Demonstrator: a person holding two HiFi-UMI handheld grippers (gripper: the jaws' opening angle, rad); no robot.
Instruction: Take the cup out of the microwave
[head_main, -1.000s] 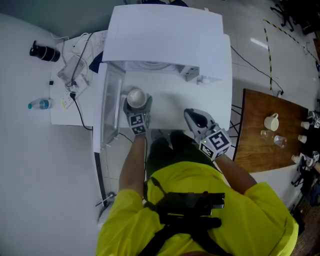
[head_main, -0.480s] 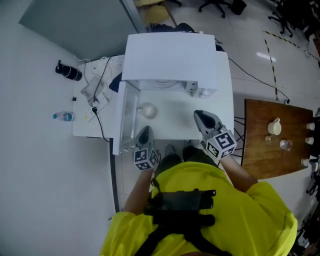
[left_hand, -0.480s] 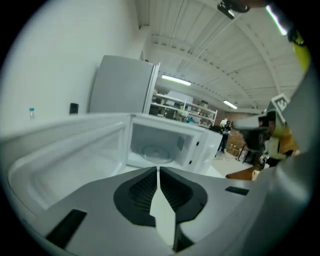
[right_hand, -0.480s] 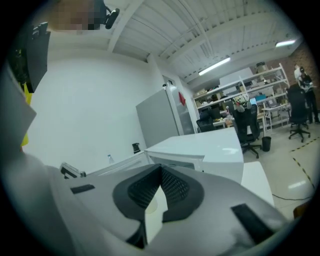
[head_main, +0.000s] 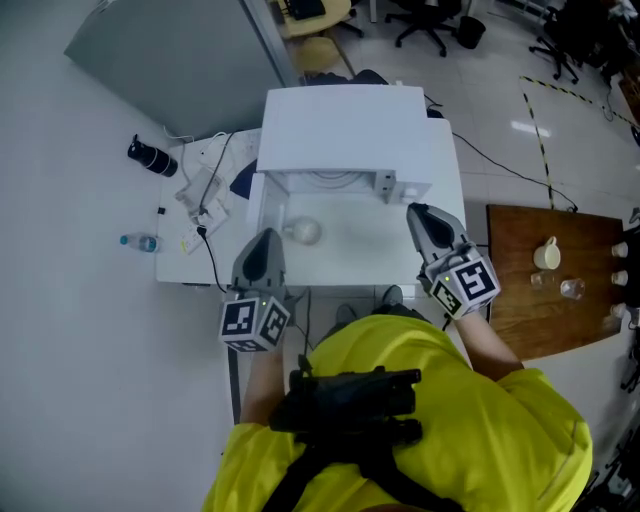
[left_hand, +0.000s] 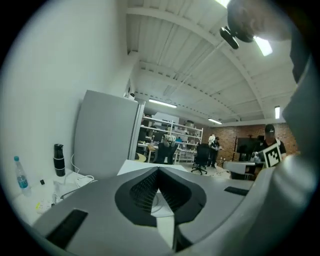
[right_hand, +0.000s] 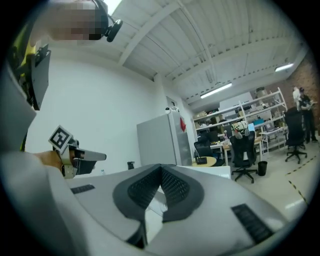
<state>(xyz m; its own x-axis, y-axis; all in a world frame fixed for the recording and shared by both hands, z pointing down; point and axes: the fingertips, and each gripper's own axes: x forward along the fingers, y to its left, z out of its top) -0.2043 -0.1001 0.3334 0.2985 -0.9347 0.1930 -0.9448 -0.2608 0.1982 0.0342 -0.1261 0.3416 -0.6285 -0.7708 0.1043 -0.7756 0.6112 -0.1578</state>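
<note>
Clamped shut on nothing at the left gripper (head_main: 266, 238); likewise closed and empty at the right gripper (head_main: 418, 212). Between the two, just beside the left one and touching neither: the cup (head_main: 303, 232), out on the white surface (head_main: 360, 245) in front of the microwave (head_main: 350, 120).

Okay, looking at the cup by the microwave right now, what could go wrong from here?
1. The small white cup stands right in front of the white microwave, beside its open door; swinging that door shut may well knock it over.
2. The left gripper, fingers shut and empty, appears over the door near the cup; a careless downward move could clip either.
</note>
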